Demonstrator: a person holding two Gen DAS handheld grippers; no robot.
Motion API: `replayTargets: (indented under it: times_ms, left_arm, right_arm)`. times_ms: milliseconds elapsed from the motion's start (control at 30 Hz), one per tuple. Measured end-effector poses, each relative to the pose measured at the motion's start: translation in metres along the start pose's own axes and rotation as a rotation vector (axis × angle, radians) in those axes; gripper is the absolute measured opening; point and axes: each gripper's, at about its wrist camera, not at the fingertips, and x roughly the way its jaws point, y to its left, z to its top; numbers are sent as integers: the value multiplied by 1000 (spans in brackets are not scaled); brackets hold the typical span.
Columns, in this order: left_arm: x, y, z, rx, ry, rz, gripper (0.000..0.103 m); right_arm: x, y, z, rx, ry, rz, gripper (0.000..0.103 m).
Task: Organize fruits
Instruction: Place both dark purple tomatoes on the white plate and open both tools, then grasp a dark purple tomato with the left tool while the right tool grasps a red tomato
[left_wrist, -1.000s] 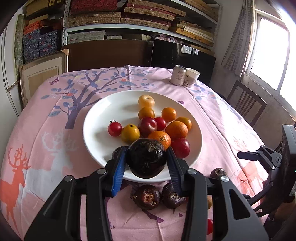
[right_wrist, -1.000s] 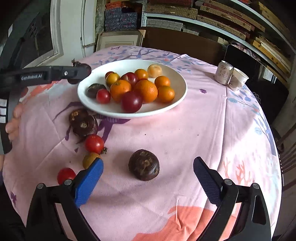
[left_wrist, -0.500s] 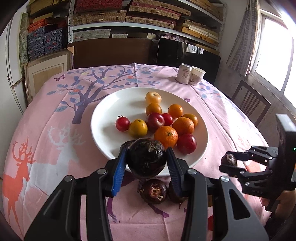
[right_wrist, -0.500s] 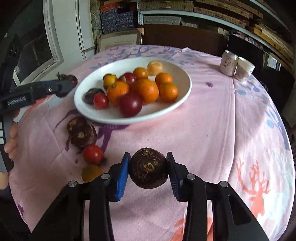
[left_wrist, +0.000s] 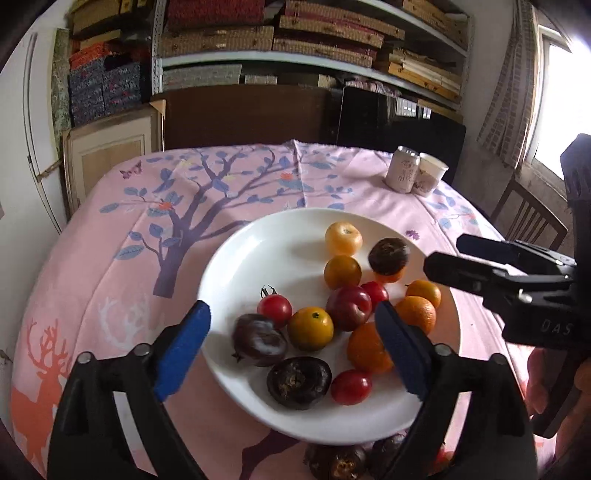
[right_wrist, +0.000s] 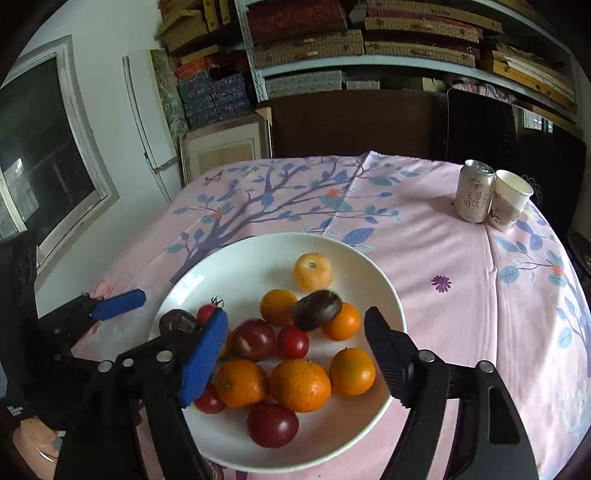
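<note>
On the white plate (right_wrist: 384, 280), oranges, tomatoes, dark fruits; both grippers' fingers apart, empty.

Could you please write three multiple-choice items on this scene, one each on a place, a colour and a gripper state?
1. Where does the drink can stand?
A. on the white plate
B. beside the paper cup
C. on the shelf

2. What colour is the tablecloth mostly?
A. pink
B. green
C. grey

3. How is the right gripper?
A. shut on a dark fruit
B. shut on an orange
C. open, holding nothing

Answers:
1. B, the can stands on the tablecloth right next to the paper cup, far behind the white plate.
2. A, pink cloth with a tree print.
3. C, its jaws stand wide apart above the plate with no fruit between them.
</note>
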Motion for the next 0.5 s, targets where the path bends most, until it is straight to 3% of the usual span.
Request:
replayTargets:
  times_ms: [100, 167, 267, 333, 433, 500]
  left_arm:
    - [-30, -8, -20, 24, -23, -65, 90]
    - [-44, -15, -36, 50, -37, -55, 93]
    - [-54, -17, -59, 59, -32, -45, 93]
    - [-55, -13, -73, 41, -19, -40, 93]
    - [-53, -4, -89, -2, 17, -35, 93]
    - [-52, -3, -96, -7, 36, -16, 93]
  right_arm:
    - [-33, 7, -32, -15, -36, -22, 91]
    - [-53, 7, -58, -4, -36, 13, 96]
    - [-73, 9, -98, 27, 36, 102, 96]
    - [-81, 23, -121, -30, 96, 133, 96]
    - [-79, 56, -148, -192, 180, 42, 96]
    - [-76, 71, -157, -248, 187, 32, 95]
